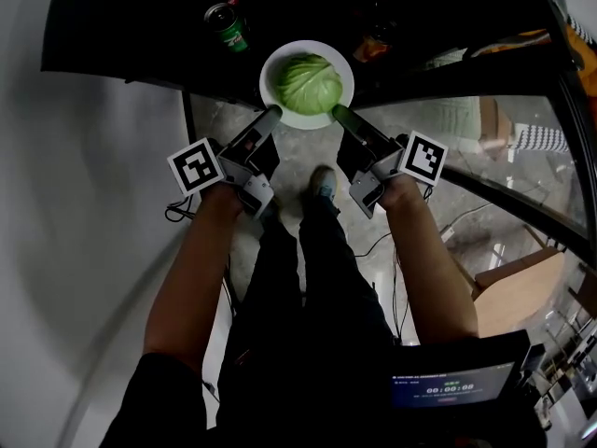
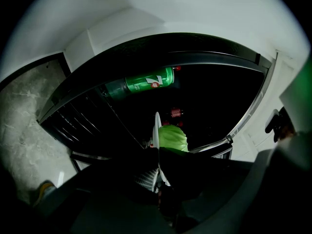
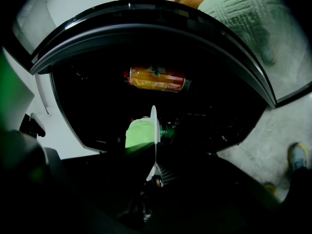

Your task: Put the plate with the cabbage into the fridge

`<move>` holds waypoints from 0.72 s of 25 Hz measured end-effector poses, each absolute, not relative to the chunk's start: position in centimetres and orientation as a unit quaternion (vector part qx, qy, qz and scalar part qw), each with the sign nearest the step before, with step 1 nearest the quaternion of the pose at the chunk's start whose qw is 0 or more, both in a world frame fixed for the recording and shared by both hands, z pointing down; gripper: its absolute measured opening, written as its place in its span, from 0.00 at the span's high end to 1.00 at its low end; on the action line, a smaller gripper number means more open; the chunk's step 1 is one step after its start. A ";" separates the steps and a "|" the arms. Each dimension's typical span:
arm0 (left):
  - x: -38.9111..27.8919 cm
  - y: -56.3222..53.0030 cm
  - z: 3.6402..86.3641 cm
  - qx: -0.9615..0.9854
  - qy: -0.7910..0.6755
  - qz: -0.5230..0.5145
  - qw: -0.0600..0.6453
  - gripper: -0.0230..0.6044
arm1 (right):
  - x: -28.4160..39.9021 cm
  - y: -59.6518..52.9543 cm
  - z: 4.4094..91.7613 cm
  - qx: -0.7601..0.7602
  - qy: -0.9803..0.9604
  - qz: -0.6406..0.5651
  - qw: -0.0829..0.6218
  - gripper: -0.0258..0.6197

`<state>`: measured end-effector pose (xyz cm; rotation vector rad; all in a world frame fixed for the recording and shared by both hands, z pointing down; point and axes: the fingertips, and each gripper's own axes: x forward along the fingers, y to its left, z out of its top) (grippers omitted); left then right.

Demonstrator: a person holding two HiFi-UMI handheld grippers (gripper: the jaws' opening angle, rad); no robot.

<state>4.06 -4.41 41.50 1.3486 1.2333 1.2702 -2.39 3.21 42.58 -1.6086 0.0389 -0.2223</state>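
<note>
Now left claw (image 1: pixel 270 113), right claw (image 1: pixel 339 112) clamp plate (image 1: pixel 270 75) holding cabbage (image 1: pixel 310 82); green can (image 1: pixel 227 26) in fridge (image 1: pixel 121 26).

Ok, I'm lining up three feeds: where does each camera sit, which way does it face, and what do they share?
Head view: on the head, facing steeply down at plate and cabbage at the fridge; shows forearms, legs, left gripper, right gripper.
Left gripper view: on the left gripper, facing along its jaws, shut on the plate, into the fridge; green can above.
Right gripper view: on the right gripper, likewise; orange can above, shoe at right.
Shared: both gripper views see the plate edge-on.
</note>
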 end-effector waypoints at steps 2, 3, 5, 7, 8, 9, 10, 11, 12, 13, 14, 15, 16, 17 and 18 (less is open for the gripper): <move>4.0 -4.5 41.4 0.545 0.498 0.508 0.444 0.95 | -2.4 3.2 42.5 -0.720 0.019 -0.095 0.688 0.94; 4.0 -4.5 41.4 0.546 0.497 0.507 0.445 0.95 | -2.4 3.2 42.5 -0.720 0.019 -0.093 0.687 0.94; 4.0 -4.6 41.5 0.549 0.496 0.505 0.445 0.95 | -2.5 3.2 42.6 -0.722 0.019 -0.093 0.685 0.94; 4.1 -4.7 41.7 0.552 0.494 0.506 0.442 0.95 | -2.4 3.3 42.6 -0.726 0.019 -0.094 0.681 0.94; 4.2 -4.7 41.8 0.554 0.494 0.505 0.440 0.95 | -2.4 3.4 42.7 -0.727 0.020 -0.094 0.680 0.94; 4.2 -4.7 41.8 0.555 0.495 0.504 0.440 0.95 | -2.3 3.4 42.7 -0.727 0.021 -0.093 0.680 0.94; 4.2 -4.7 41.7 0.555 0.496 0.503 0.440 0.95 | -2.3 3.4 42.7 -0.726 0.021 -0.092 0.681 0.94; 4.2 -4.6 41.6 0.555 0.496 0.501 0.442 0.95 | -2.3 3.3 42.7 -0.725 0.020 -0.092 0.682 0.94; 4.2 -4.6 41.5 0.555 0.495 0.500 0.444 0.95 | -2.4 3.4 42.6 -0.726 0.020 -0.092 0.682 0.94; 4.2 -4.7 41.5 0.555 0.494 0.499 0.446 0.95 | -2.4 3.4 42.6 -0.726 0.019 -0.093 0.681 0.94; 4.2 -4.7 41.5 0.556 0.492 0.499 0.447 0.95 | -2.4 3.4 42.5 -0.727 0.019 -0.095 0.680 0.94; 4.2 -4.7 41.5 0.556 0.491 0.499 0.448 0.95 | -2.4 3.4 42.5 -0.728 0.019 -0.096 0.679 0.94; 4.1 -4.7 41.5 0.556 0.490 0.499 0.448 0.95 | -2.4 3.4 42.5 -0.728 0.018 -0.097 0.679 0.94; 4.1 -4.7 41.6 0.557 0.489 0.500 0.448 0.95 | -2.4 3.4 42.5 -0.728 0.017 -0.097 0.679 0.94; 4.1 -4.8 41.7 0.557 0.488 0.501 0.448 0.95 | -2.4 3.4 42.6 -0.727 0.017 -0.098 0.679 0.94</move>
